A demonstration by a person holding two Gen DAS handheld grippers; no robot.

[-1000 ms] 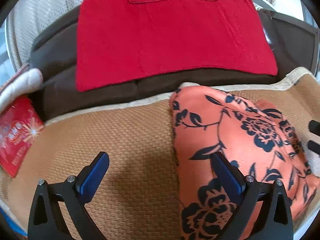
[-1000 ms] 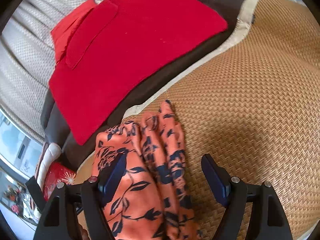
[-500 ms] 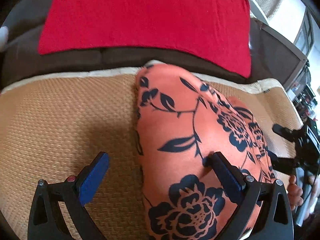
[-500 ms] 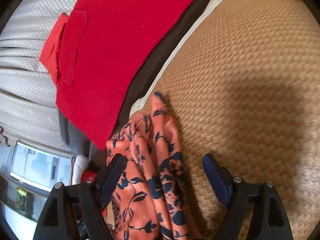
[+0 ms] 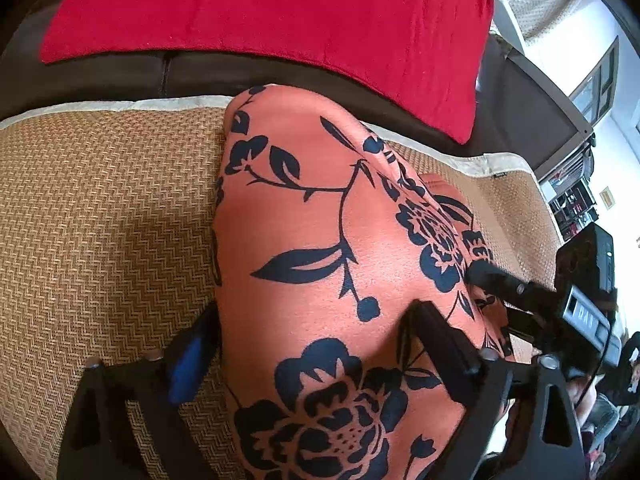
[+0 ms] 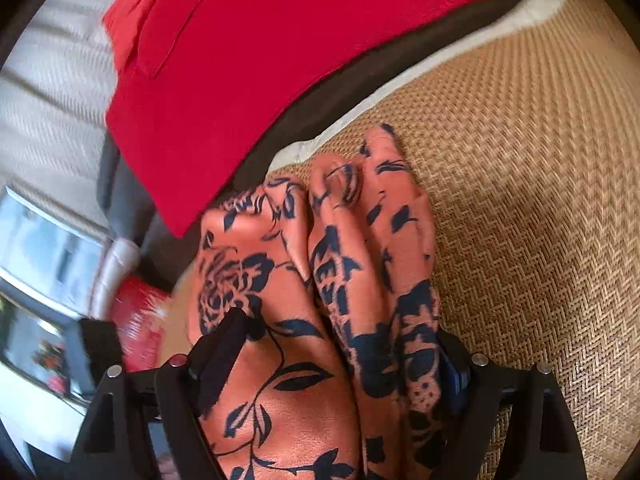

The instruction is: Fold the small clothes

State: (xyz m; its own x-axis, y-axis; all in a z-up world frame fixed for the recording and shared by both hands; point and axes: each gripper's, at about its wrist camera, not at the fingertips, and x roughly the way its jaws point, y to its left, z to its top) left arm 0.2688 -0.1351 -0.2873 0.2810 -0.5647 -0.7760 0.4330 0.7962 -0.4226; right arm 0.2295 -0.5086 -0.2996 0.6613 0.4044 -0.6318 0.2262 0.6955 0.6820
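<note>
While my left gripper [image 5: 316,344] and right gripper [image 6: 340,360] each pinch the orange floral garment [image 5: 328,240], its bunched folds fill the frames' lower centre.

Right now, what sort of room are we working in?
Probably a home living room: the floral garment lies on a woven mat over a dark sofa, with a red cloth on its back, and cluttered shelves stand beyond.
</note>
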